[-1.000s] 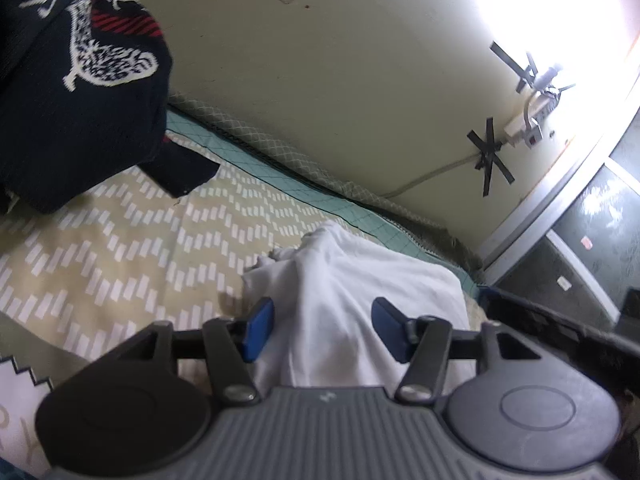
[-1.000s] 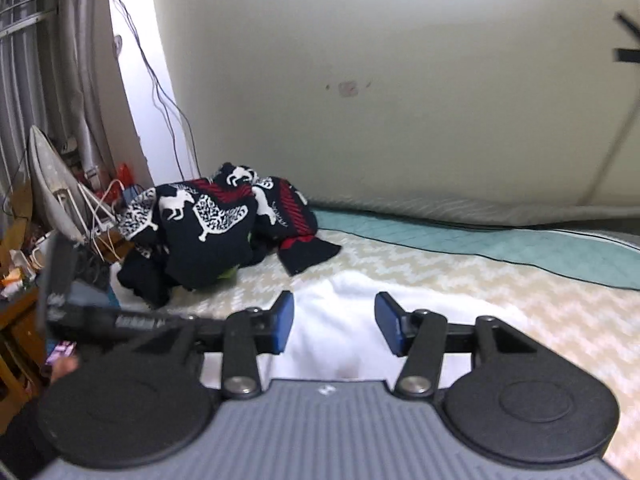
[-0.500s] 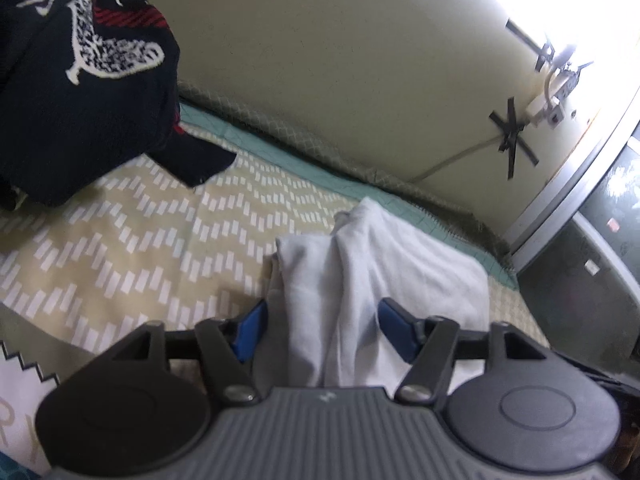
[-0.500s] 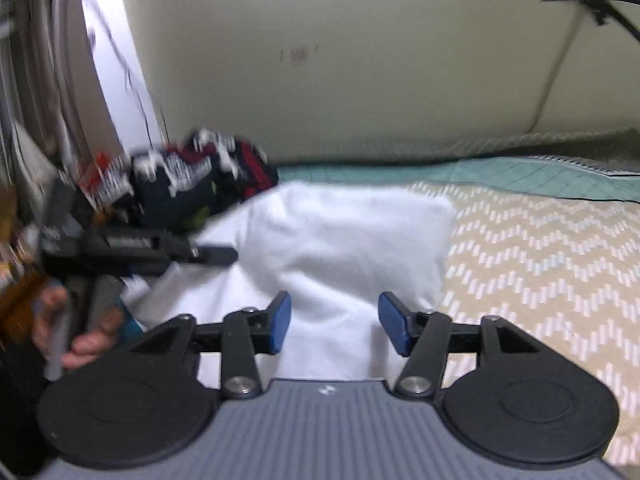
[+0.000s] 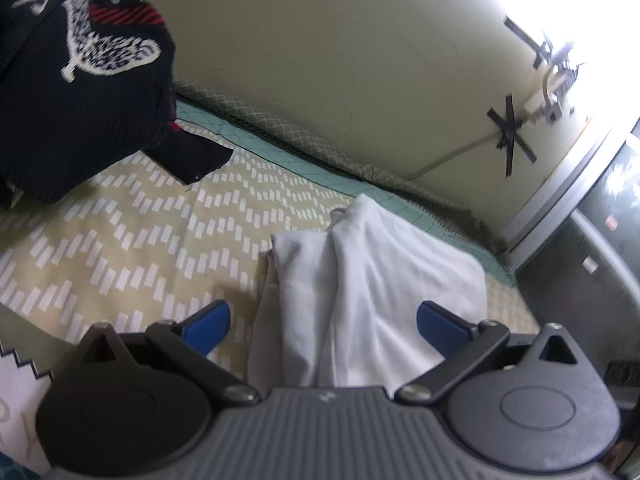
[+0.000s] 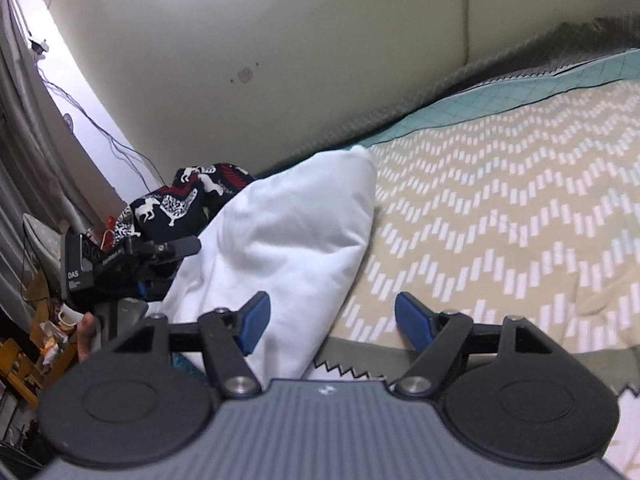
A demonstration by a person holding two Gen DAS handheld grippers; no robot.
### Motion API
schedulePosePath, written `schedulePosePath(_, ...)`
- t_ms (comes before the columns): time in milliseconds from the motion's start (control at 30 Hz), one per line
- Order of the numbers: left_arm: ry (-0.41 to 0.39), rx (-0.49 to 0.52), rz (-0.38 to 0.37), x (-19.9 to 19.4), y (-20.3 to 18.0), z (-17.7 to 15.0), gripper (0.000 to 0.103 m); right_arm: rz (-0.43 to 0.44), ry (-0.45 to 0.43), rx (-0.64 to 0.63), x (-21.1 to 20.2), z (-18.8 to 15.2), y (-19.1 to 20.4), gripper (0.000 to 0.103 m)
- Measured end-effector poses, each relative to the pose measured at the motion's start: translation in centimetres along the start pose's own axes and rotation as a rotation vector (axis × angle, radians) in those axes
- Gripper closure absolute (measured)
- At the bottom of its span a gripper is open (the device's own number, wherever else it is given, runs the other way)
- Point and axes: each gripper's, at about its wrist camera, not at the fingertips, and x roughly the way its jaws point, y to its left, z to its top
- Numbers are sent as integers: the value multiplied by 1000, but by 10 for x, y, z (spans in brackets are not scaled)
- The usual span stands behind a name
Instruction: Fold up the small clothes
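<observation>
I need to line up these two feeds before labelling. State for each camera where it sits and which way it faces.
Left wrist: rides the left hand-held gripper, looking down along its open jaws over the white garment toward the wall; only its own blue fingers show.
Right wrist: rides the right hand-held gripper, jaws open, facing the same wall from the other side; the left hand-held gripper and a hand show at left.
Shared: white garment, dark patterned clothes, chevron bedspread.
</observation>
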Motion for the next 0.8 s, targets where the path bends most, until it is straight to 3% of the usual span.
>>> schedulePosePath(233, 17, 87, 63, 3, -13, -3, 0, 56, 38, -18, 29, 4, 15, 28)
schedulePosePath(333, 16, 82, 57, 3, -12, -3, 0, 73, 34, -44, 43, 5, 25, 13)
schedulePosePath(800, 22, 113, 76, 6, -16, -3, 0, 112, 6, 4, 45, 5, 19, 14)
